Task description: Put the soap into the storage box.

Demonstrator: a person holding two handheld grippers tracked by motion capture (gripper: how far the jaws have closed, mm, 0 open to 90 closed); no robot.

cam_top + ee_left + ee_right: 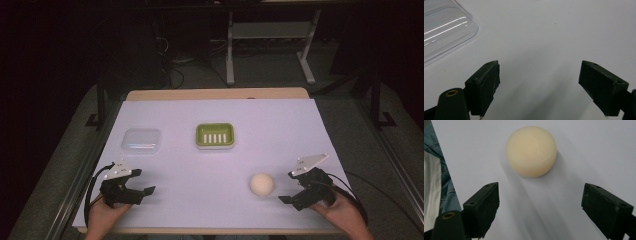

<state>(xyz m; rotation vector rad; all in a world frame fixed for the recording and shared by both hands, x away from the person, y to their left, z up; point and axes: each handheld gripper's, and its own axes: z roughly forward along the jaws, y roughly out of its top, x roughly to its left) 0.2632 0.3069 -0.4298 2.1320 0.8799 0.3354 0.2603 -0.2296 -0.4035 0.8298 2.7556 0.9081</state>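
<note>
**Near the front right corner: a round bar waiting for the jaws**

Toward the front right corner of the table (300,107), the cream soap bar (262,184) lies on the pale sheet, just beside our right gripper (292,187) and apart from it. In the right gripper view the soap bar (531,151) sits straight ahead of the jaws, which stand wide apart with nothing between them. Our left gripper (142,181) rests near the front left corner, its jaws likewise spread and empty; in its own view only the corner of the clear lid (444,30) shows ahead.

We judge the bar to be stiff and fairly light, but smooth and rounded, so likely slippery under hard pads. Its domed top offers no flat to pinch, so we would take it across the middle, on opposite points of the side wall, low enough that it cannot squirt upward. A firm, not crushing, squeeze seems right, since the surface may dent or scuff.

It looks like a thick round puck, pale cream, matt, with softened edges and a faint mark on top that we cannot read. Farther back, toward the middle of the table, stand the green soap dish (215,135) and the clear lid (141,141).
</note>
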